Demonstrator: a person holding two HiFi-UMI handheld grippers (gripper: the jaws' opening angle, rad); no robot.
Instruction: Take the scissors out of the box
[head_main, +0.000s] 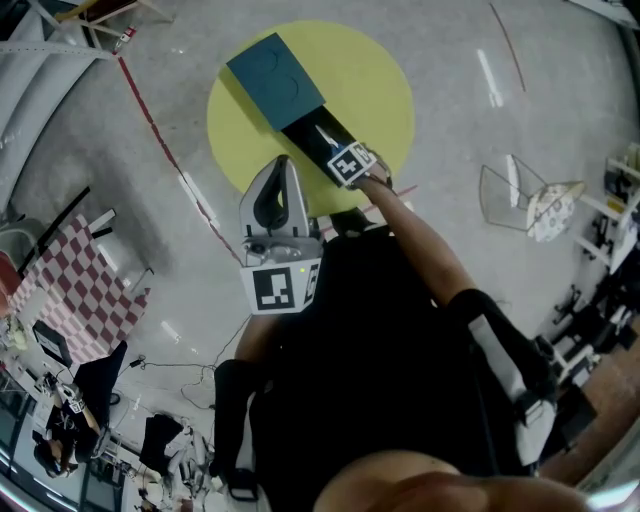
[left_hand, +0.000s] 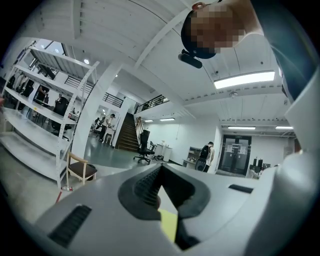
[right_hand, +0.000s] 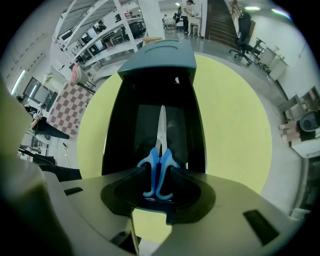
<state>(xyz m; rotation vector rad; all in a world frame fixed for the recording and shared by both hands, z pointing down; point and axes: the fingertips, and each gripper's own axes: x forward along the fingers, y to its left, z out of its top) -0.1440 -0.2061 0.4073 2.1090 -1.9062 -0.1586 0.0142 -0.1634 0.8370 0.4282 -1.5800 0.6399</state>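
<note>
A long black box (head_main: 305, 128) lies on the round yellow table (head_main: 385, 70), its teal lid (head_main: 275, 80) slid off toward the far end. The scissors (head_main: 324, 136) lie inside it, blue handles (right_hand: 160, 170) toward me and the silver blade pointing away. My right gripper (head_main: 343, 157) points straight down at the near end of the box. In the right gripper view its jaws (right_hand: 159, 176) stand wide, one on each side of the blue handles, without squeezing them. My left gripper (head_main: 283, 165) is held level in front of my body, away from the box, jaws closed and empty (left_hand: 160, 169).
A wire basket (head_main: 520, 195) and a white object stand on the floor to the right. A red-and-white checkered cloth (head_main: 80, 290) lies at the left. Behind, the left gripper view shows shelving (left_hand: 30, 100), a wooden chair (left_hand: 80, 170) and distant people.
</note>
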